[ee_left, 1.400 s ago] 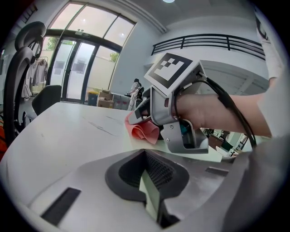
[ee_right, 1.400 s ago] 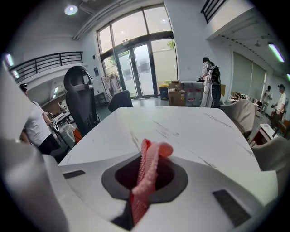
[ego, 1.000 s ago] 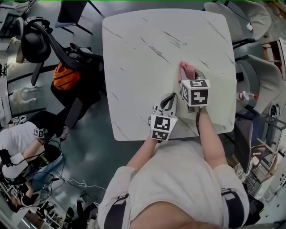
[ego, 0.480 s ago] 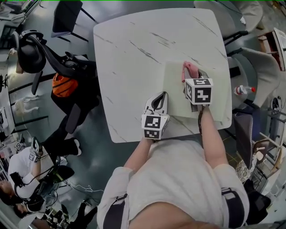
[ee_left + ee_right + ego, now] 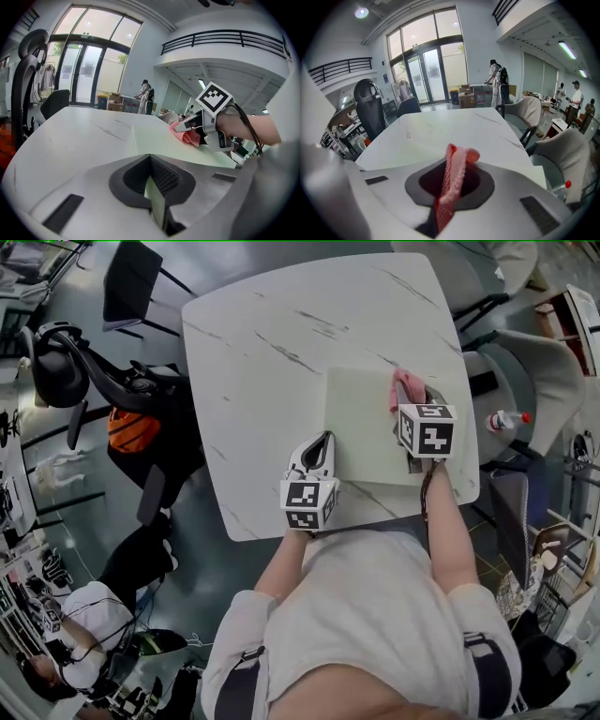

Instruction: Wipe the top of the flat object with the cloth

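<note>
Counter [image 5: 272, 362]: white with dark marble veins; it carries a pale green flat sheet [image 5: 361, 423] near the person's edge.
Cloth [image 5: 403, 385]: pink, bunched, resting on the sheet's far right part.
Right gripper [image 5: 412, 404]: fingers closed on the cloth, which sticks up between them in the right gripper view.
Left gripper [image 5: 322, 442]: fingers pinched narrow on the sheet's thin left edge.
Containers: a bottle [image 5: 504, 418] with a red cap lies off the counter to the right; its contents cannot be made out.
Writing: none readable; each marker cube [image 5: 427, 430] bears only black-and-white squares.
</note>
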`<state>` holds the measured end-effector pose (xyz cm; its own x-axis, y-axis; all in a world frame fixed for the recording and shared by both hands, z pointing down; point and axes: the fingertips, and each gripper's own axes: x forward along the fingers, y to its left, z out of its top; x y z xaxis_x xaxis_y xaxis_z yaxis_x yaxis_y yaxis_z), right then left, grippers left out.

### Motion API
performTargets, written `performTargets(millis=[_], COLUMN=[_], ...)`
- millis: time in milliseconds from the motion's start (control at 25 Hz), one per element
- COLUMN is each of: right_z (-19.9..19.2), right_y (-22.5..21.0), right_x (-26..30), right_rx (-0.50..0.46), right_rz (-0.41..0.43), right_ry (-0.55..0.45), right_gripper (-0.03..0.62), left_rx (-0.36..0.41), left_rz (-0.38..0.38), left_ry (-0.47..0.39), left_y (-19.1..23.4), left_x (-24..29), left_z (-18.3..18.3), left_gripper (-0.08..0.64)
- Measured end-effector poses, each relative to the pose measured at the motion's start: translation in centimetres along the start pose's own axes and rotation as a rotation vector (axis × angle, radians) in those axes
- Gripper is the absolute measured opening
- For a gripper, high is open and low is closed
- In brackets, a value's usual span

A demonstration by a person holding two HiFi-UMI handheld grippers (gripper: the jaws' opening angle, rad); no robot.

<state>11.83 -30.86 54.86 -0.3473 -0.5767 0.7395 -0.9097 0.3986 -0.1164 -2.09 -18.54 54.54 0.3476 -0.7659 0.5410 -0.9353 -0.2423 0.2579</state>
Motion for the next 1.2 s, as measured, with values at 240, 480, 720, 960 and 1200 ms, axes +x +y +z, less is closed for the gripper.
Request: performTargets(millis=[240, 480, 720, 960, 1200], right_z=[-0.7, -1.8, -2.8, -3.3, -3.4], right_y=[-3.2, -7.3, -11.6, -14.1, -14.5], right_x=[-1.1, -2.4, -3.7, -4.7, -5.0], right_rx=[0.031, 0.078, 0.121, 0.138, 0.13], right_rz=[-0.033, -0.093, -0.147, -0.167, -0.155], right_ry=[-0.006, -0.009, -0.012, -0.01, -0.011], right_gripper=[0.028, 0.028, 0.028, 0.028, 0.028], left_rx=[-0.01, -0.012, -0.025, -0.032, -0.048], left_rz=[0.012, 0.023, 0.034, 0.05, 0.067], left_ry=[0.003, 0.003, 0.003, 0.001, -0.011], left_y=[0.0, 0.0, -0.1, -0.2, -0.1], left_x=[0.0, 0.0, 0.1, 0.1, 0.1], left_z=[0.0, 0.0, 0.0, 0.0, 0.1], left_gripper=[0.014, 0.014, 0.014, 0.014, 0.014])
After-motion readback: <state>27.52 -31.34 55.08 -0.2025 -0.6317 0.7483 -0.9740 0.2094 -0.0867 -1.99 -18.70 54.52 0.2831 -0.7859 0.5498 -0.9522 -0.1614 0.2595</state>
